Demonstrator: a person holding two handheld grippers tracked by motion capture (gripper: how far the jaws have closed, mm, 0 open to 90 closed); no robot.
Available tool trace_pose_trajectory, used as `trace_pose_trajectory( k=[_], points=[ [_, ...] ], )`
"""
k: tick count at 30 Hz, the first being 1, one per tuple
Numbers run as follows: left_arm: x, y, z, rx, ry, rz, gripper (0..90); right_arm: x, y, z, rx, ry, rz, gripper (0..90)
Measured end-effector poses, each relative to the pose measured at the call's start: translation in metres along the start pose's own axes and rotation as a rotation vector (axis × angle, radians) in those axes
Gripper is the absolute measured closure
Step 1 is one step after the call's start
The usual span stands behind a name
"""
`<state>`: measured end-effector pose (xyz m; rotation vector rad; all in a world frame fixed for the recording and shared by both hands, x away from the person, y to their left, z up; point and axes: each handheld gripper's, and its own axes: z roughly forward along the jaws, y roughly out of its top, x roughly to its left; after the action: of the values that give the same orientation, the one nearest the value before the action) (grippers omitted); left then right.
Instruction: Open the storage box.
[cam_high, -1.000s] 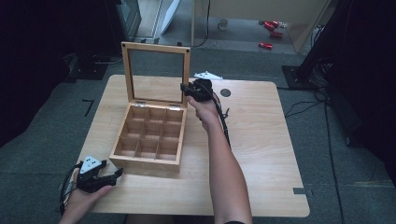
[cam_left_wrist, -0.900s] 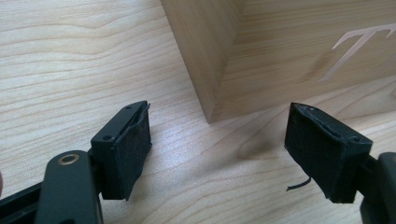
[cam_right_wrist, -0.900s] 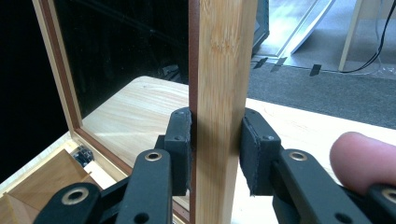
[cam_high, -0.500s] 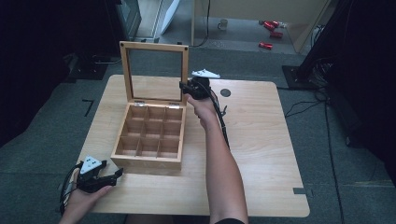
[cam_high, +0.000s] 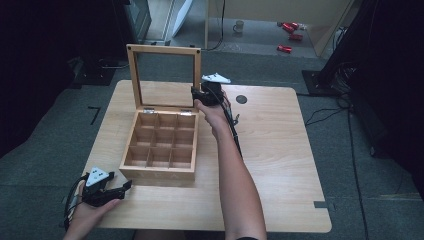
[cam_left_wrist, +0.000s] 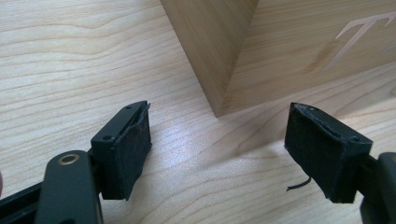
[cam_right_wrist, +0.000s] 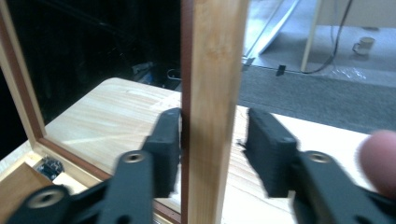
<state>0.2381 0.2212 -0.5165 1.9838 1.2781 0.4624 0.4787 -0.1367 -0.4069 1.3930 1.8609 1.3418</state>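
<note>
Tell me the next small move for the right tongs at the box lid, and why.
Probably draw the right tongs straight back off the lid. Their jaws have just been opening: the lid's side rail sits between them with a gap at the right pad, and the lid stands upright by itself over the box. Backing away along the jaws should avoid nudging it.
</note>
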Motion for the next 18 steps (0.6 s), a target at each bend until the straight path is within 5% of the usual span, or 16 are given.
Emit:
trace_pose_trajectory(
  k=[3, 10, 18],
  points=[
    [0.0, 0.0, 0.0, 0.001, 0.0, 0.002, 23.1, -0.001, 0.002, -0.004, 0.01, -0.002, 0.02, 42.0],
    [0.0, 0.0, 0.0, 0.001, 0.0, 0.002, 23.1, 0.006, -0.001, -0.026, 0.045, 0.016, -0.043, 23.8],
    [-0.001, 0.0, 0.0, 0.004, 0.006, 0.009, 23.2, -0.001, -0.013, -0.054, 0.054, 0.013, -0.038, 17.6]
  ],
)
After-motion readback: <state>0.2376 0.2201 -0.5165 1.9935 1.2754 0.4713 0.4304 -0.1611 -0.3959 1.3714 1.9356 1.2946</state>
